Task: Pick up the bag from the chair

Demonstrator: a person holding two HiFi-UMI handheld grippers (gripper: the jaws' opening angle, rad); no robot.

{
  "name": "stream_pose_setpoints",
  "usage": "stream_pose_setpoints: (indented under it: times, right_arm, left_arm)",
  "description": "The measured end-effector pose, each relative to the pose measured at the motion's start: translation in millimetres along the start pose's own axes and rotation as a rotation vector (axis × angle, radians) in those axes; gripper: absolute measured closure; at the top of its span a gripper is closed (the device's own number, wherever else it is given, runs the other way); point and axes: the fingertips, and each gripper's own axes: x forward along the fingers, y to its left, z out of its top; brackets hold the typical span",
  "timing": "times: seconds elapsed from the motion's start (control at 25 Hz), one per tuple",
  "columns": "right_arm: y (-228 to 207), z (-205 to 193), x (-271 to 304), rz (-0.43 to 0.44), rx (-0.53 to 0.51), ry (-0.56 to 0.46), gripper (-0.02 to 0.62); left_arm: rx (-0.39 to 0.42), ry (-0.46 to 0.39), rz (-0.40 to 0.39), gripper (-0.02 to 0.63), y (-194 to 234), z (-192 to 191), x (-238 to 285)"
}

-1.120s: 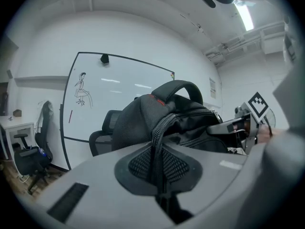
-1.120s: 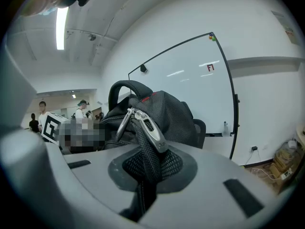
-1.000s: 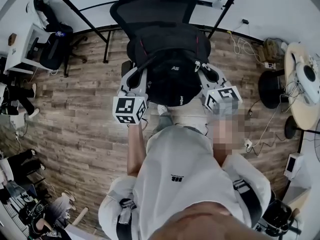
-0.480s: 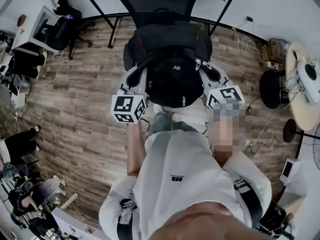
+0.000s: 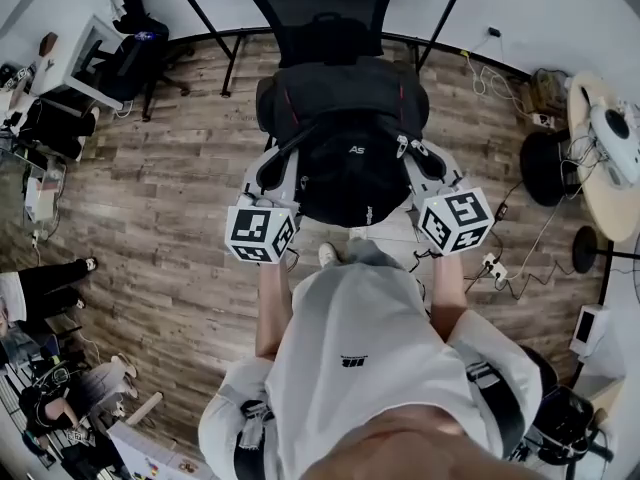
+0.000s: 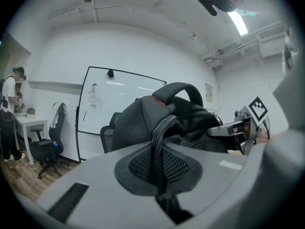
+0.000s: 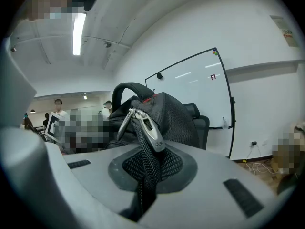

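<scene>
Over the chair [image 5: 322, 3] seat: black bag [image 5: 345, 138], upright, backrest behind it. Contact with the seat cannot be told from above.

Left gripper [image 5: 268, 183]: at the bag's left flank. Its own view shows the jaws clenched on a black shoulder strap [image 6: 157, 147], which rises from the pads to the bag body just beyond.

Right gripper [image 5: 428, 168]: at the bag's right flank. Jaws clamped on the other strap [image 7: 145, 151]; a silver buckle [image 7: 150, 130] sits on it just above the pads.
</scene>
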Motion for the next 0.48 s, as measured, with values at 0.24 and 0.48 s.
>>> stream_pose_setpoints:
  times: [0.24,0.48]
  right_arm:
    - [34.3,-12.1,-27.0,-0.034,0.000,-0.002,0.586]
    - [57.0,-21.5,-48.6,-0.045,-0.002,0.007,0.586]
  left_arm:
    - [0.010,0.005,-0.023,0.584,-8.3,-4.8,-41.7]
    - [0.006,0.006,-0.033,0.584,-17.0,-10.2,-70.8]
